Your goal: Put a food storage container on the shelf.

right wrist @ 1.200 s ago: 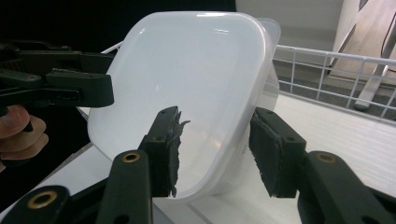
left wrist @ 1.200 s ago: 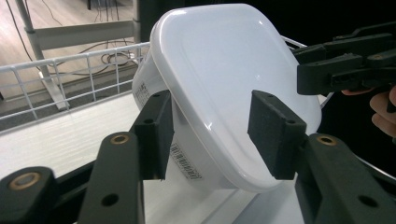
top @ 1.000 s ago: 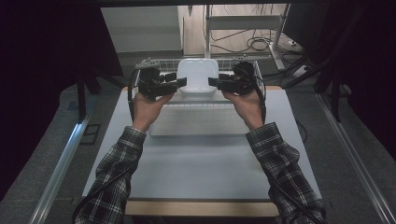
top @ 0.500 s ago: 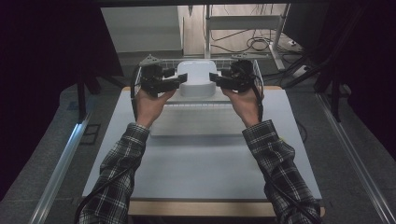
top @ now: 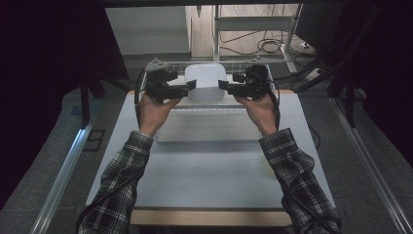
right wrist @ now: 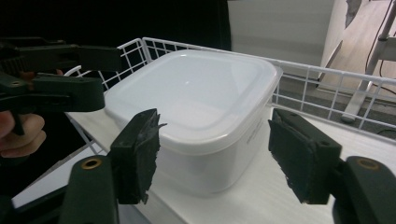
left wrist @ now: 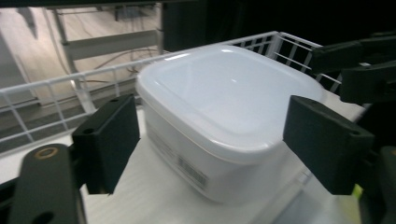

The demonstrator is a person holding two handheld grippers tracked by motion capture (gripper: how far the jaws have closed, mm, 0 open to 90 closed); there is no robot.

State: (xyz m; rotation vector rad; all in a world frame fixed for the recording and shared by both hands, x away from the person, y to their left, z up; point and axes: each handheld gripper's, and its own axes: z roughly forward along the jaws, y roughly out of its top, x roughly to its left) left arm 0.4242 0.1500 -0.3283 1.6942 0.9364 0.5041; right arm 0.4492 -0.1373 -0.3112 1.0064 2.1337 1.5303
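Both grippers, left gripper [top: 191,86] and right gripper [top: 223,86], have just been opening, released beside one lidded white plastic container [top: 206,81] in one white wire basket [top: 160,64].

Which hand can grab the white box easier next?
Neither clearly. The left gripper and right gripper flank the white box evenly, both with jaws just opened and off it.

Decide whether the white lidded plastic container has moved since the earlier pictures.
No. The white lidded plastic container sits at the same spot against the white wire basket.
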